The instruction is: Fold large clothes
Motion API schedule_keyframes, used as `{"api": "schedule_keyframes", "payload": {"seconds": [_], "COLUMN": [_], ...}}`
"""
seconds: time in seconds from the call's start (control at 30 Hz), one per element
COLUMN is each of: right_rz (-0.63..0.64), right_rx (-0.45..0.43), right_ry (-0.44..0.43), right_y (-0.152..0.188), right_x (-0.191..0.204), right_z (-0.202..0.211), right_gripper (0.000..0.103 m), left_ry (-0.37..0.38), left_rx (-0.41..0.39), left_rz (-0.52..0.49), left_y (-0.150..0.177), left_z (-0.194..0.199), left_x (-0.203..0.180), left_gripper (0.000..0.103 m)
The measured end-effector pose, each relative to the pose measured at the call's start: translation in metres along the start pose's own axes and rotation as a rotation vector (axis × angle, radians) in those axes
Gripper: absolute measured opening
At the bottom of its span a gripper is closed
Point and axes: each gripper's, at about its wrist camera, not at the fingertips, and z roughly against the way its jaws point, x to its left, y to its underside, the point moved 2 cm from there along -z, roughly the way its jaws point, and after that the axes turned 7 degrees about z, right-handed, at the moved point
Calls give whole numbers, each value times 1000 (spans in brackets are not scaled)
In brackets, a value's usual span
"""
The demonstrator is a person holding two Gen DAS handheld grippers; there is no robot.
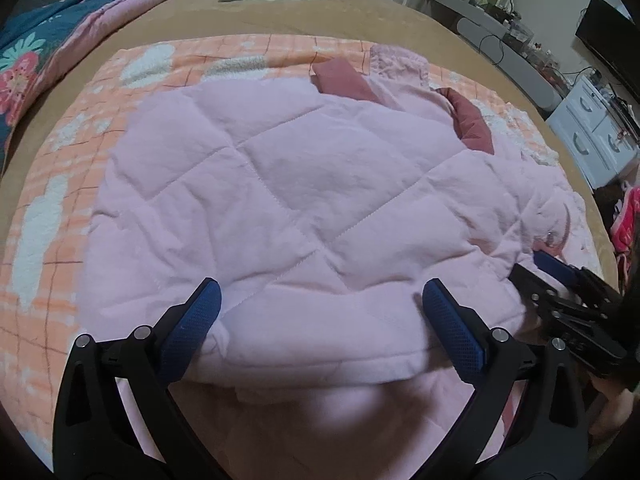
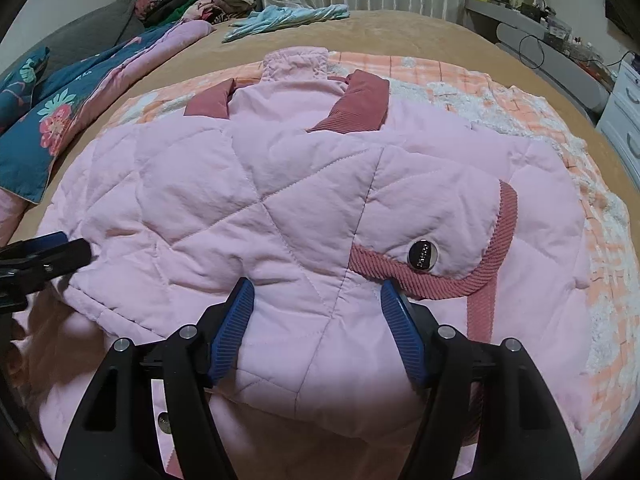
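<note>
pink quilted jacket (image 2: 280, 200) lies folded on the orange checked blanket (image 1: 60, 208) across the bed (image 1: 320, 16). left tongs (image 1: 320, 300) spread wide over the jacket's near hem, blue pads clear of the fabric, gripping nothing. right tongs (image 2: 316, 296) also parted, straddling the hem beside the corduroy-trimmed pocket flap (image 2: 460, 240), jaws not clenched. bare blanket rims the jacket left and right; tan bed surface opens beyond the collar (image 2: 296, 64), up to the teal garment (image 2: 288, 16).
</note>
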Motion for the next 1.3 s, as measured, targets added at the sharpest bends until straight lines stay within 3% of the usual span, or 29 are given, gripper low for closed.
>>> {"api": "schedule_keyframes", "payload": {"seconds": [0.27, 0.4, 0.57, 0.9, 1.07, 1.3], "right_rz": [-25, -46, -66, -130, -94, -123], "right_rx": [-4, -19, -28, -89, -132, -173], "right_ry": [19, -26, -48, -91, -16, -16], "right_y": [2, 7, 13, 29, 33, 46], "right_x": [3, 4, 6, 4, 8, 2], "right_z": [8, 20, 36, 86, 112, 142], "right_gripper": [68, 87, 96, 98, 98, 99], "left_ry": [-15, -9, -20, -4, 6, 25], "left_rx": [-14, -23, -27, -80, -80, -104], "left_rz": [-1, 10, 26, 32, 26, 5], "left_y": [5, 9, 12, 22, 29, 38], "left_z": [22, 33, 41, 74, 85, 110], "left_x": [1, 4, 10, 7, 1, -9], "left_gripper": [95, 95, 95, 95, 95, 95]}}
